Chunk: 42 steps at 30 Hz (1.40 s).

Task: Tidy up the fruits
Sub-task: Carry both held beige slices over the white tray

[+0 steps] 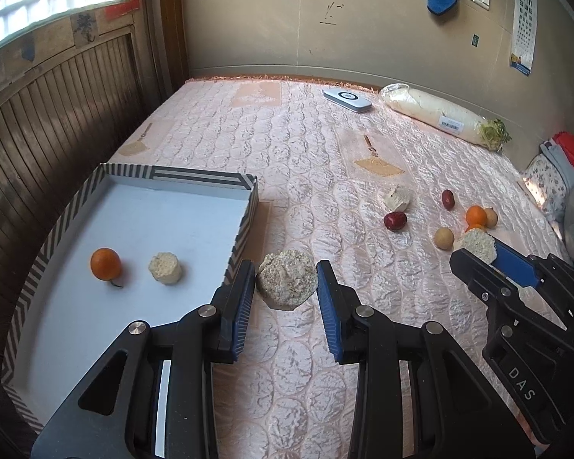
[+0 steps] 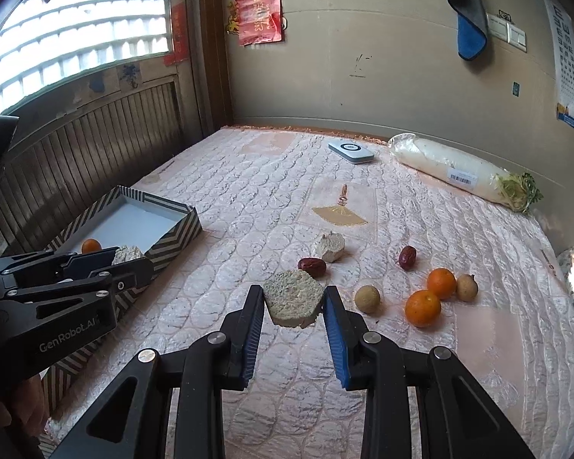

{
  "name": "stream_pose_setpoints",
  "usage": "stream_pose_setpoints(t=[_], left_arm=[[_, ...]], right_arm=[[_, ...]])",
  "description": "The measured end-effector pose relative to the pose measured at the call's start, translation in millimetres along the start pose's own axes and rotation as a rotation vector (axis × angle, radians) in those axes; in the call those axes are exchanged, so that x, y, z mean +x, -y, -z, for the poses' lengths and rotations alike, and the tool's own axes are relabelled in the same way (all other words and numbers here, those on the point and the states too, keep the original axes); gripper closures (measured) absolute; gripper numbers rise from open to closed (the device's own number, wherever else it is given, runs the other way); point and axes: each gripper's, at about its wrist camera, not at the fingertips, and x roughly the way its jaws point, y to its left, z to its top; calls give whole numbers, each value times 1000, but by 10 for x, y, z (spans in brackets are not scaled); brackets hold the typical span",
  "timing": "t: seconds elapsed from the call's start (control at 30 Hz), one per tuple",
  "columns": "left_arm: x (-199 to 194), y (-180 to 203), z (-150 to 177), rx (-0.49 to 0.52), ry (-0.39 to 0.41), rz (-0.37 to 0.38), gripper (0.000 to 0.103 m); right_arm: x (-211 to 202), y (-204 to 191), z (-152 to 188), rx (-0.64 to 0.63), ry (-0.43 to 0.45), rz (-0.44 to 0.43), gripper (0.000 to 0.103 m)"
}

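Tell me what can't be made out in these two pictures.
- Striped tray, right wrist view: near half hidden behind the left gripper.
- Second orange, left wrist view: mostly covered by the chunk in the right gripper.
- Radish label: print too small.
- Pillow, left wrist view: cut off by the edge.

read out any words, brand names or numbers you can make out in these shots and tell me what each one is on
"DAS": side of the right gripper.
"GenRobot.AI": side of the left gripper.
Red wall hanging: gold characters, too blurred.
Eye chart: symbols only.
Barcode label on the wrapped radish: too small.
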Motion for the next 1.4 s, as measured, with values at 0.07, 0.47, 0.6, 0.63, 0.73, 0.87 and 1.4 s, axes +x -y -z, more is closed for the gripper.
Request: stream_pose_setpoints(t=[0.07, 0.47, 0.6, 0.63, 0.73, 0.87, 1.4], left_arm=[[-14, -26, 0, -2, 4, -1, 71], [-87, -273, 14, -37, 15, -27, 71], [-93, -431, 34, -57, 10, -47, 71], [-92, -479, 39, -63, 8, -54, 71], [-72, -636, 53, -82, -1, -79, 71], [-47, -884, 89, -115, -15, -108, 71], [184, -1702, 279, -258, -104, -182, 71]], right_arm=[[-9, -43, -13, -8, 2, -2, 73], [43, -390, -85, -73, -9, -39, 72], [95, -533, -111, -96, -17, -67, 72], [106, -570, -117, -101, -19, -73, 72], [161, -709, -146, -124, -25, -100, 72], [244, -928, -187, -157, -37, -146, 72], [706, -1831, -214, -299, -135, -304, 72]])
